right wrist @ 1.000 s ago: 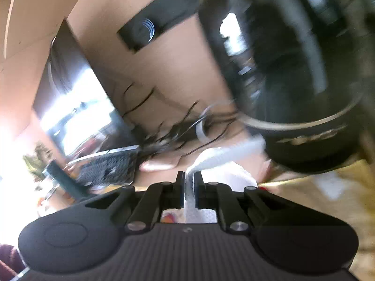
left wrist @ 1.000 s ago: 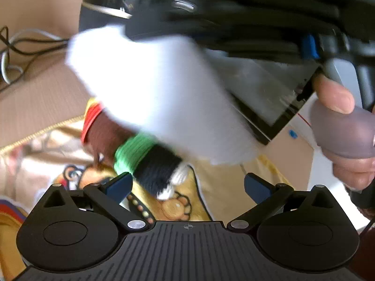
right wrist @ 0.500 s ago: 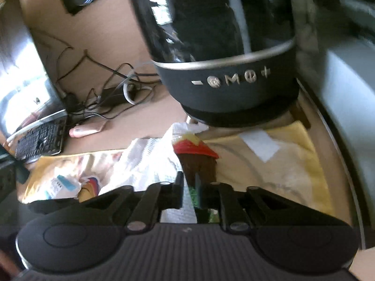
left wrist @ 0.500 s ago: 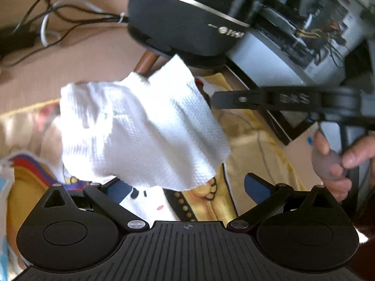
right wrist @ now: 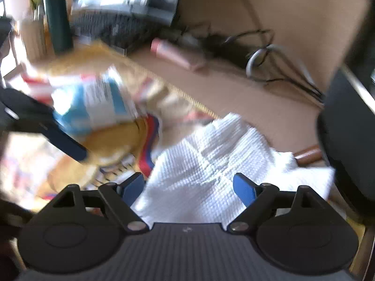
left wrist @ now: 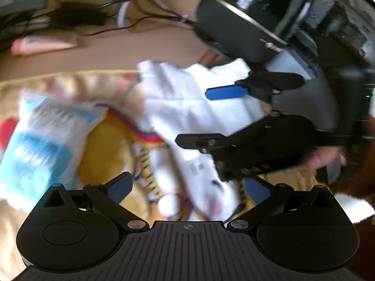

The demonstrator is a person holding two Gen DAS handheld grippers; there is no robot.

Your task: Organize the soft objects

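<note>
Both pairs of jaws stand spread wide with nothing between them. The right gripper [right wrist: 188,186] hovers just above a white embossed paper towel [right wrist: 211,164], which lies crumpled on a yellow printed cloth [right wrist: 112,140] near a big black rounded speaker [right wrist: 349,135]. The left gripper [left wrist: 187,188] looks over the same towel [left wrist: 187,103] and sees the right gripper [left wrist: 225,114] from the side, held by a person's hand [left wrist: 325,157]. A blue-and-white plastic packet [left wrist: 39,145] rests on the cloth to the left, well apart from the towel. A pink tube [left wrist: 42,45] and tangled black cables [left wrist: 77,18] lie on the tan desk [left wrist: 140,46] beyond; motion blur hides finer detail.
</note>
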